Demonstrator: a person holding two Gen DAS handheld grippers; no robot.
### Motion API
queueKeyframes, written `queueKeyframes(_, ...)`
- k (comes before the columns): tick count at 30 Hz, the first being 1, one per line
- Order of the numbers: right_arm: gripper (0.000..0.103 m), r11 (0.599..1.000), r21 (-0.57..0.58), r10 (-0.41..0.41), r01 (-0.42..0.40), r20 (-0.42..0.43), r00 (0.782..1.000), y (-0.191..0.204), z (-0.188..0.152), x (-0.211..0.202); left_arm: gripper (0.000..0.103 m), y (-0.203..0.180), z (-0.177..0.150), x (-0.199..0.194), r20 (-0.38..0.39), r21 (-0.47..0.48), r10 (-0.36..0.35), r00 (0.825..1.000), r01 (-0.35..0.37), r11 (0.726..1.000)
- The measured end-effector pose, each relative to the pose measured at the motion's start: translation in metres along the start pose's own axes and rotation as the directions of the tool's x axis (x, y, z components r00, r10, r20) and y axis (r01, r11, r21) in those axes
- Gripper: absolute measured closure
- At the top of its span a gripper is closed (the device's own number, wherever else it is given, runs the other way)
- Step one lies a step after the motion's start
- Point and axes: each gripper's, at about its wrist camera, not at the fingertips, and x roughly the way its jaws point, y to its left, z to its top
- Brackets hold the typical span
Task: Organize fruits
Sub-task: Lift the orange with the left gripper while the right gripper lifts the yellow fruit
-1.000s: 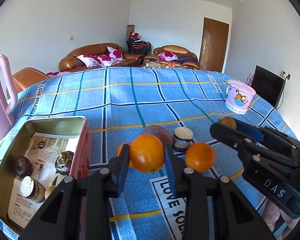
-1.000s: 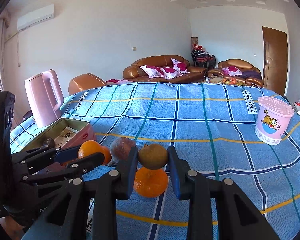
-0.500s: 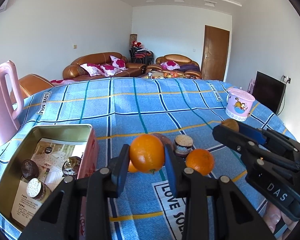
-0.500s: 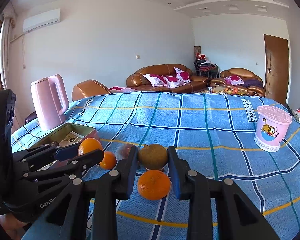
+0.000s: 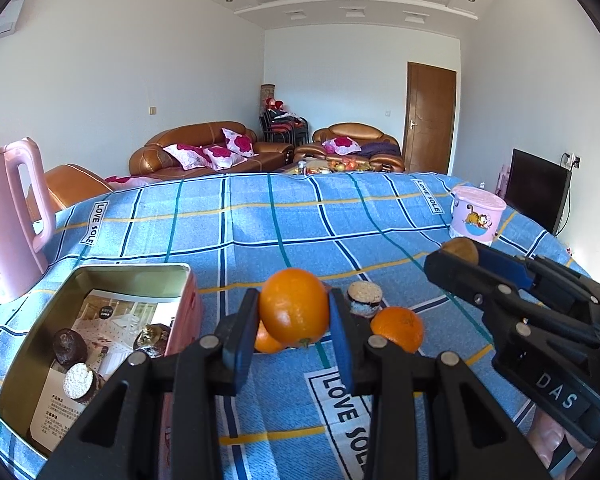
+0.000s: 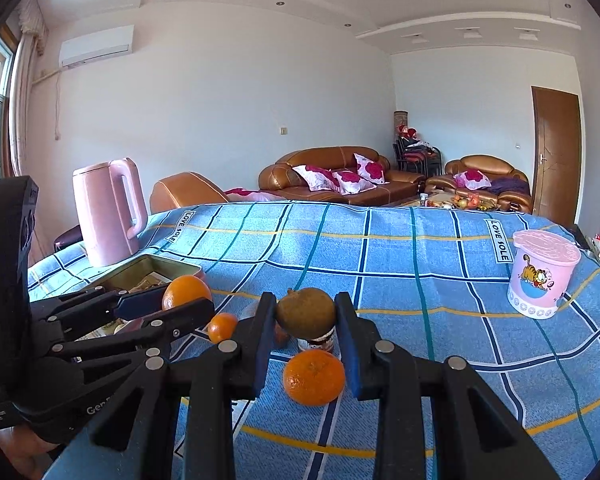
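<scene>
We hold a round bright orange [image 5: 294, 306] clamped in the left tool [image 5: 293, 322] and a brownish-green round fruit [image 6: 306, 313] clamped in the right tool [image 6: 306, 334], both lifted above the blue checked tablecloth [image 5: 260, 224]. We should keep both grips firm and level, and clear the loose oranges [image 6: 314, 377] below.

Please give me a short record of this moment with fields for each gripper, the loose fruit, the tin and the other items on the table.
left gripper: shut on an orange, held above the cloth
right gripper: shut on a brown-green fruit
loose fruit: two oranges on the tablecloth
tin: open, holds round snacks and a leaflet
other items: pink kettle, cartoon tub, snack beside the fruit
</scene>
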Motion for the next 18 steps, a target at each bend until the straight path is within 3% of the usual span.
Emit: queueKeyframes(18, 0.071, 1.0, -0.015, 0.0, 0.001, 0.046, 0.999, 0.003, 0.0, -0.009, 0.067, -0.002, -0.001, -0.014, 0.077, 0.016, 0.014, 0.997, -0.015, 1.0)
